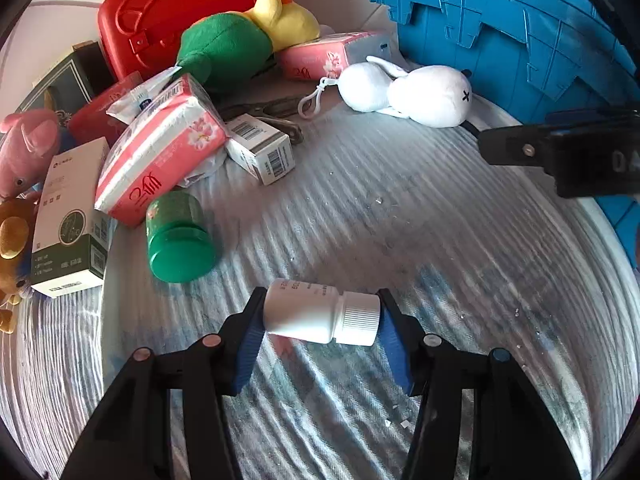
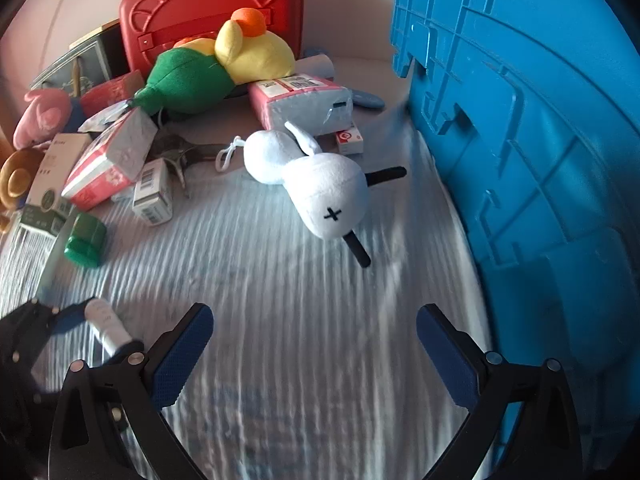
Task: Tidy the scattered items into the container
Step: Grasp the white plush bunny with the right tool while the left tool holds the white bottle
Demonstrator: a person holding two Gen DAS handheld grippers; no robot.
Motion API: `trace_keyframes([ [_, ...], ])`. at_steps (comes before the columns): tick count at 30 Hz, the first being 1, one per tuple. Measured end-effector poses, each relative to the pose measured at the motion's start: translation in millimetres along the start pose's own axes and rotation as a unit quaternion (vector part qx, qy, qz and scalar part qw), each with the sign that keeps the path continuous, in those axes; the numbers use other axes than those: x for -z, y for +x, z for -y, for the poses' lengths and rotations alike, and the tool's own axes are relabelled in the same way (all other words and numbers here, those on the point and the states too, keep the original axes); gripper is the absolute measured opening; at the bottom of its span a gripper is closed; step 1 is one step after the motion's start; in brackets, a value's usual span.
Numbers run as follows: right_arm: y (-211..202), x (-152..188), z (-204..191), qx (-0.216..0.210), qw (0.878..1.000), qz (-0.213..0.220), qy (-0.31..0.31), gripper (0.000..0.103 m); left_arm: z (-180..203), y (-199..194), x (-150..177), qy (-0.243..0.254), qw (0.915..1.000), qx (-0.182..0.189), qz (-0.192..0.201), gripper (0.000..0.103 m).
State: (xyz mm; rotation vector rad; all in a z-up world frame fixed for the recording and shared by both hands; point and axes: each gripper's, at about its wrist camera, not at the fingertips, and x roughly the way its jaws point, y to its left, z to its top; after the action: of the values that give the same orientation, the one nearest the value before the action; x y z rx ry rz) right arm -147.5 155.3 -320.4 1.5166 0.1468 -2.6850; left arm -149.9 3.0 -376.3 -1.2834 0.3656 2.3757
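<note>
A small white bottle [image 1: 308, 314] lies crosswise between the blue pads of my left gripper [image 1: 322, 304], which is shut on it end to end, just above the striped cloth [image 1: 400, 220]. The right wrist view shows the same bottle [image 2: 106, 326] at the lower left. My right gripper [image 2: 314, 328] stands open and empty over the cloth, short of a white plush toy [image 2: 320, 188]. The blue crate [image 2: 540, 140] rises close on its right. One of the right gripper's fingers [image 1: 520, 148] shows in the left wrist view.
Scattered at the back left are a green jar [image 1: 180, 236], pink tissue packs [image 1: 160, 152], small boxes [image 1: 260, 148], a green-and-yellow plush [image 1: 240, 40], a pink plush [image 1: 24, 148] and a red case [image 1: 168, 8]. Scissors [image 1: 272, 112] lie under the pile.
</note>
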Motion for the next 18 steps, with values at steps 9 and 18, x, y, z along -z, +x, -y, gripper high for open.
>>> trace_keyframes([
  [9, 36, -38, -5, 0.024, 0.999, 0.02, 0.017, 0.103, -3, -19, 0, -0.013, 0.9994, 0.022, 0.025, 0.053],
  [18, 91, -65, 5, 0.035, 0.999, 0.013, 0.009, 0.103, -20, -37, 2, -0.037, 0.9986, 0.012, 0.035, 0.053],
])
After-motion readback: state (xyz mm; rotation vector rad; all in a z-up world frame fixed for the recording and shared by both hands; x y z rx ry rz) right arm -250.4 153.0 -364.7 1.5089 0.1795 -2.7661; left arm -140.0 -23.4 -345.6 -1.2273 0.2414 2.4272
